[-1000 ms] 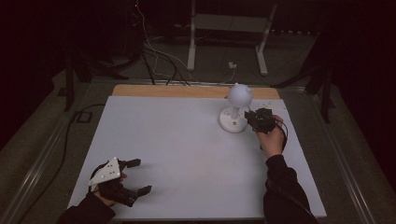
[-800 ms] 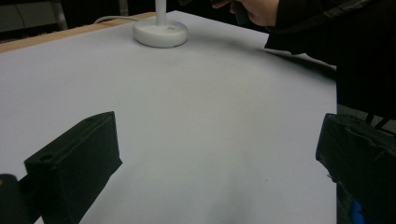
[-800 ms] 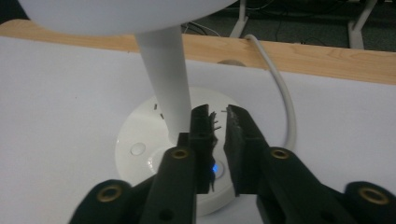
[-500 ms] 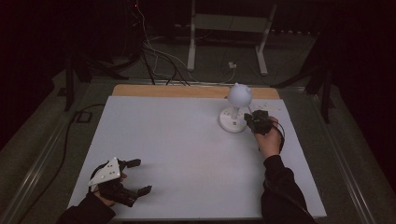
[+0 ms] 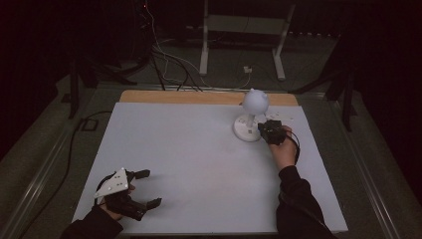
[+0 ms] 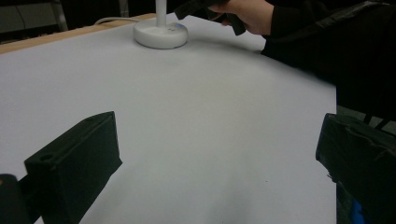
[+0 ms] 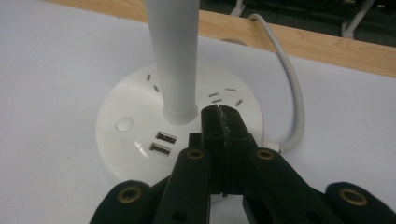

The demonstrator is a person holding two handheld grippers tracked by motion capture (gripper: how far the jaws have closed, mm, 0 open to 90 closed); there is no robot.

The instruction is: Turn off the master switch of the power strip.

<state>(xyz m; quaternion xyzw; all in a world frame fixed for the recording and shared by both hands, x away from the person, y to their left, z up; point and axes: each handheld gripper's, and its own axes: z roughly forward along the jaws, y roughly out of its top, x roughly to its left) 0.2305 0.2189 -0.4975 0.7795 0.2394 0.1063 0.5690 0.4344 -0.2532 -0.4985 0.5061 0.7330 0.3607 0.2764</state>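
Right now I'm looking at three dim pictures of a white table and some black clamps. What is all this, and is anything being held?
There is no robot here: a person holds a two-jaw tool in each hand. The high view looks down from above the person's side of the table. The other two views come from small cameras that ride on the tools and look along their black jaws.

On the table stands a white lamp with a round base; the base has two USB ports, sockets and a button, and a cord leaves it.

The left gripper rests near the table's front corner, jaws wide open, holding nothing. The right gripper has its jaws shut, tips over the base beside the stem. It grips nothing.
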